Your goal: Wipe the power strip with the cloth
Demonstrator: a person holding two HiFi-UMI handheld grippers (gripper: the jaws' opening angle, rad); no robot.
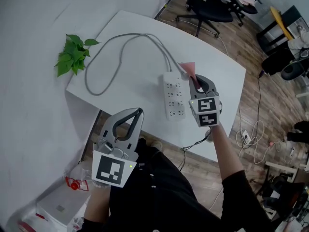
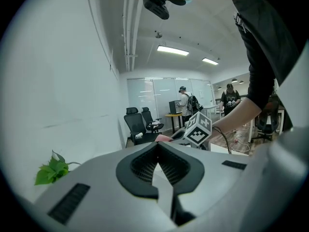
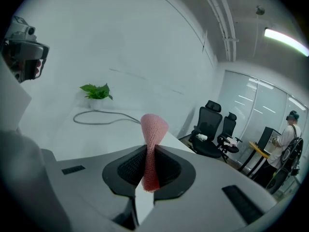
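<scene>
A white power strip [image 1: 174,98] lies on the white table [image 1: 130,76], its grey cable [image 1: 104,66] looping away to the left. My right gripper [image 1: 194,80] hovers just right of the strip's far end, shut on a pink cloth [image 1: 189,69]. In the right gripper view the cloth [image 3: 153,138] stands up, pinched between the jaws of the right gripper [image 3: 150,151]. My left gripper [image 1: 139,111] is held back over the table's near edge, shut with nothing in it. The left gripper [image 2: 157,146] points towards the right gripper's marker cube [image 2: 198,129]. Neither gripper view shows the strip.
A green plant [image 1: 73,54] stands at the table's far left corner by the wall. Black office chairs [image 1: 208,6] and floor cables [image 1: 251,139] lie beyond the table's right side. People stand at a desk [image 2: 187,105] far off.
</scene>
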